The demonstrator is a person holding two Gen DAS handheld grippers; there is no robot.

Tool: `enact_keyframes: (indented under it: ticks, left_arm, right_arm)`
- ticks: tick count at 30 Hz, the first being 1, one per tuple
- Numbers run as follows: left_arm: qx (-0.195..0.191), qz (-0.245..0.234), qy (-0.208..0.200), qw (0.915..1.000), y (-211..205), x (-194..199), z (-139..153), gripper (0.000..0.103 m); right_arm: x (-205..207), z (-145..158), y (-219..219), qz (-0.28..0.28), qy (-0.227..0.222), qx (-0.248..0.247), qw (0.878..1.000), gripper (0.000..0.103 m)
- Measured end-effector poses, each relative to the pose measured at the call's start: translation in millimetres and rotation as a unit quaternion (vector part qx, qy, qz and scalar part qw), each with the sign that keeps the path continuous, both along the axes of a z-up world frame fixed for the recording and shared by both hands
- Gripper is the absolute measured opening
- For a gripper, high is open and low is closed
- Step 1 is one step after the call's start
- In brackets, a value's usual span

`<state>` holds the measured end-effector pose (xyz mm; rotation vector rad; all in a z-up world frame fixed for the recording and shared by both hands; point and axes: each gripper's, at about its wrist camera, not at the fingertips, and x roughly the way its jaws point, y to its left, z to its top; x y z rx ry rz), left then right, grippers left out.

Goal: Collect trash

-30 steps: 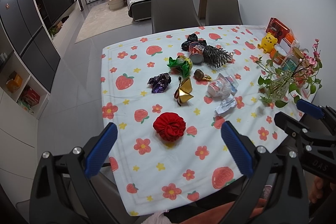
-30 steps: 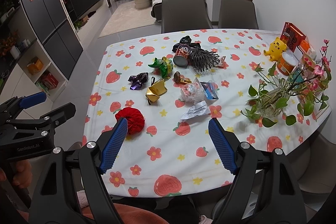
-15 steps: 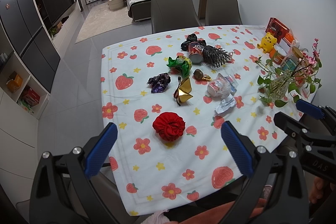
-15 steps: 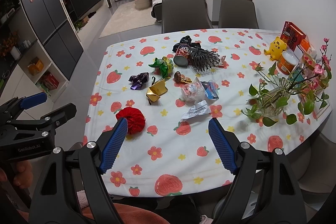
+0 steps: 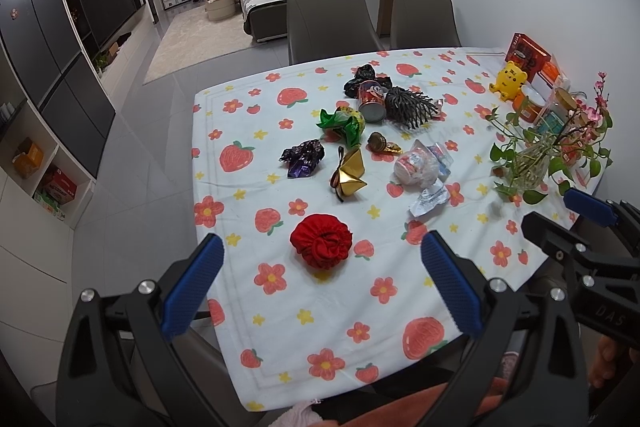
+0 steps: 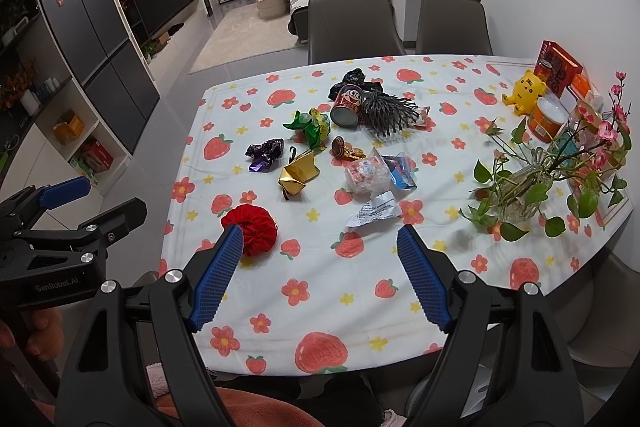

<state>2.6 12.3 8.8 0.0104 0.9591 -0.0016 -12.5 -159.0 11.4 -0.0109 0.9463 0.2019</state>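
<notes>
Trash lies scattered on the strawberry-print tablecloth [image 5: 280, 307]: a red crumpled ball [image 5: 321, 246] [image 6: 250, 229] nearest me, a gold wrapper [image 5: 350, 173], a purple wrapper [image 5: 303, 157], a green wrapper [image 5: 342, 123], a red can [image 5: 370, 99] on its side, a black spiky piece [image 5: 408, 105], a clear plastic bag [image 5: 418, 167] and a white slip [image 6: 374, 213]. My left gripper [image 5: 320, 287] hovers open at the near edge, just short of the red ball. My right gripper [image 6: 320, 275] is also open and empty, with the ball by its left finger [image 6: 218, 277].
A glass vase with green leaves and pink flowers [image 6: 528, 187] stands at the right. Behind it are a yellow toy [image 6: 526, 91], an orange tub [image 6: 546, 119] and a red box [image 6: 558, 67]. Two grey chairs [image 5: 330, 21] stand at the far side.
</notes>
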Motion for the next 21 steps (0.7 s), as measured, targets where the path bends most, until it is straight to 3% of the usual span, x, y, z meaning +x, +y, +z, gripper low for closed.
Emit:
enact_keyframes:
  ticks: [21]
  left_arm:
    - [0.001,0.0,0.001,1.0,3.8,0.4,-0.2,0.099]
  right_arm:
    - [6.1,-2.6,0.2,0.0,0.002,0.002,1.0,0.077]
